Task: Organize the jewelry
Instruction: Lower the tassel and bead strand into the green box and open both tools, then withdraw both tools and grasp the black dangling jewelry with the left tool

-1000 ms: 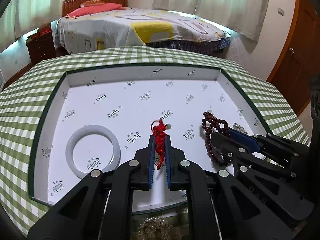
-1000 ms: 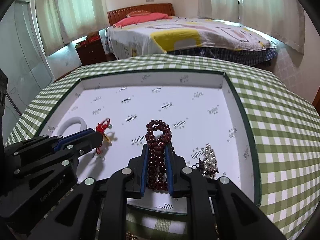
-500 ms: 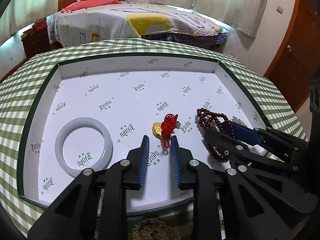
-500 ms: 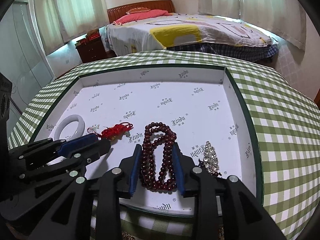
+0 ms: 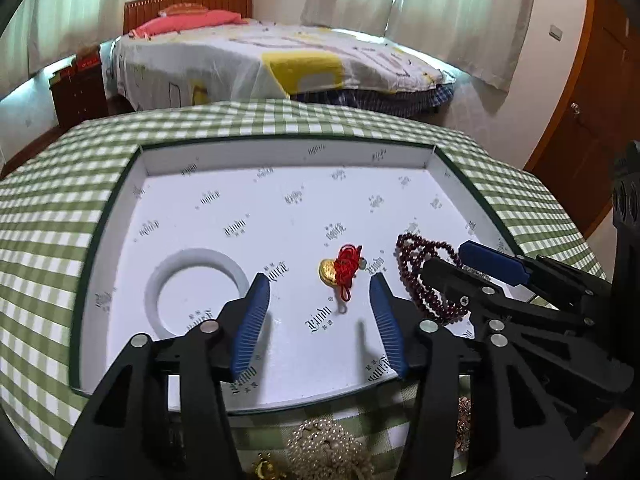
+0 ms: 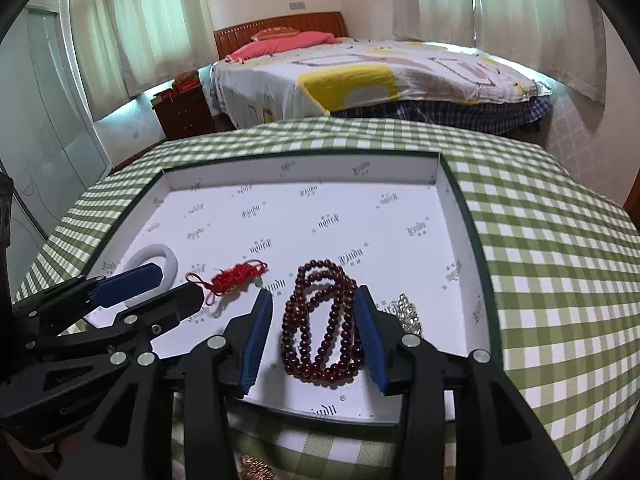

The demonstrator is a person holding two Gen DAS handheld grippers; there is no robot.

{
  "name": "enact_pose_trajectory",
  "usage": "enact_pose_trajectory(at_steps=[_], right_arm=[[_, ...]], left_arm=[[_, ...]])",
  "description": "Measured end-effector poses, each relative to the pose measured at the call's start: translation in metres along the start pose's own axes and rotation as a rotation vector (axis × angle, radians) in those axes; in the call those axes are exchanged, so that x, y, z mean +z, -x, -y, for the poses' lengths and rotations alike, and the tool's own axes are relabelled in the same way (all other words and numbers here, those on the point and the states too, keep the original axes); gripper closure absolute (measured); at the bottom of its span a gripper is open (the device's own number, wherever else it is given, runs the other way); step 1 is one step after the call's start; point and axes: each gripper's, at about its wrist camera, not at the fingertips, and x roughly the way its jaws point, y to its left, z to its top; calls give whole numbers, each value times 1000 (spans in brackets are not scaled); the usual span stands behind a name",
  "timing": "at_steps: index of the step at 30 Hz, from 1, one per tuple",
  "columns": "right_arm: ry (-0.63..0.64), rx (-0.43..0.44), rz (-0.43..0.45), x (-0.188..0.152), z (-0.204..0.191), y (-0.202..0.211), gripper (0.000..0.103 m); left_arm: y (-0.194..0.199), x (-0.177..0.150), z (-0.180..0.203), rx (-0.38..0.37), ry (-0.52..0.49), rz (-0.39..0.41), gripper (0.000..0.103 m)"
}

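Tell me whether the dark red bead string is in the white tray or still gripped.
In the tray. The bead string lies coiled on the white tray floor; the right gripper, jaws just opening, straddles it without pressing.

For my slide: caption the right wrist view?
Right gripper open around dark bead necklace lying in white tray.

Both hand-held grippers [image 5: 320,280] [image 6: 316,300] released charm [image 5: 345,267] and beads [image 6: 324,320].
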Motion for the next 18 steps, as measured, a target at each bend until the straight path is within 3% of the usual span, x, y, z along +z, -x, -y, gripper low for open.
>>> enact_pose_trajectory(at_steps=[5, 13, 18], right_arm=[[-1, -3, 26, 1, -3, 16, 57], [-21, -19, 61, -9, -5, 42, 38], [-21, -35, 86, -21, -10, 64, 37]], left_arm=[[17, 1, 4, 15, -20, 43, 42], [50, -5, 3, 50, -21, 128, 27], [75, -15, -4, 69, -1, 167, 24]])
